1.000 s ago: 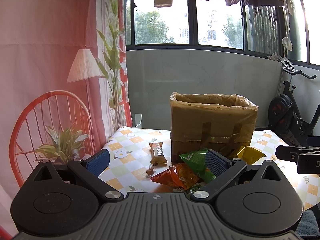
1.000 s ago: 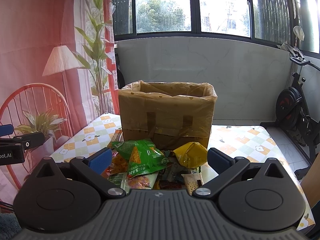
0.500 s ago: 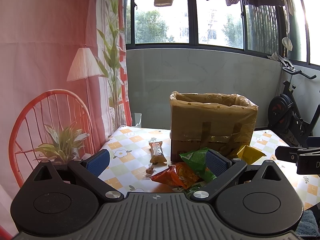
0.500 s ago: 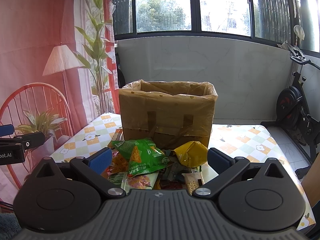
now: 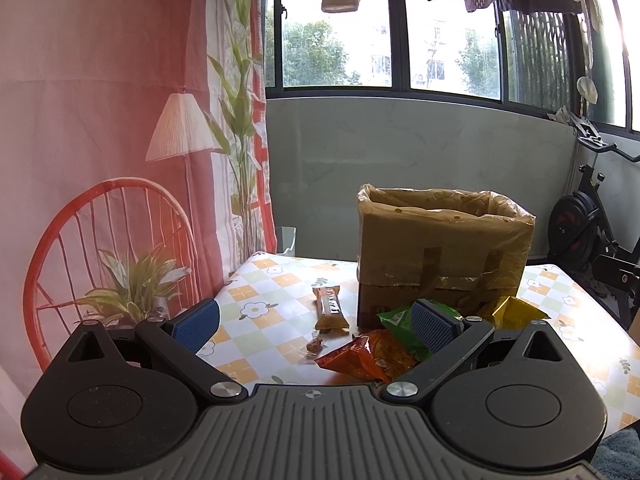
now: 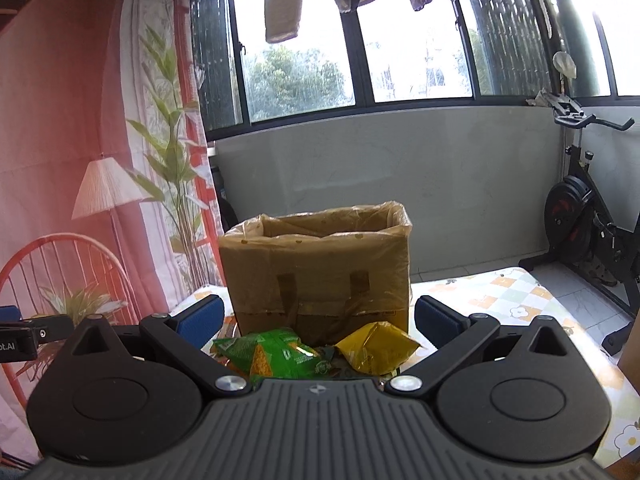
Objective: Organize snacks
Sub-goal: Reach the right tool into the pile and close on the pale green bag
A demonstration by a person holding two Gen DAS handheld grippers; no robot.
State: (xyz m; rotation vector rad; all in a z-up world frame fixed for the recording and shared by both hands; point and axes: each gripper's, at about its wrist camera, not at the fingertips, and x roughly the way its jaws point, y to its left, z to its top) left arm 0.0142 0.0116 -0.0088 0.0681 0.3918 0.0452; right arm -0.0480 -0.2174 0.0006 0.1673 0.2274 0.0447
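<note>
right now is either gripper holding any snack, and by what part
Nothing is held. The left gripper and right gripper are both open, above the snack pile.

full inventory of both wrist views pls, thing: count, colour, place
box: 1, brown card with clear liner, open top, back of table
table: 1, check cloth with flowers, under everything
green bag: 1, green, in the pile in front of the box
yellow bag: 1, yellow, right of the green bag
orange bag: 1, orange-red, near edge of the pile
bar: 1, brown wrapper, lying alone left of the box
bike: 1, black, on the floor to the right
backdrop: 1, pink, printed lamp, chair, plants, left
laundry: several pieces, mixed colours, hung over the window
left claw: 1, black with blue pads, open, empty
right claw: 1, black with blue pads, open, empty
</note>
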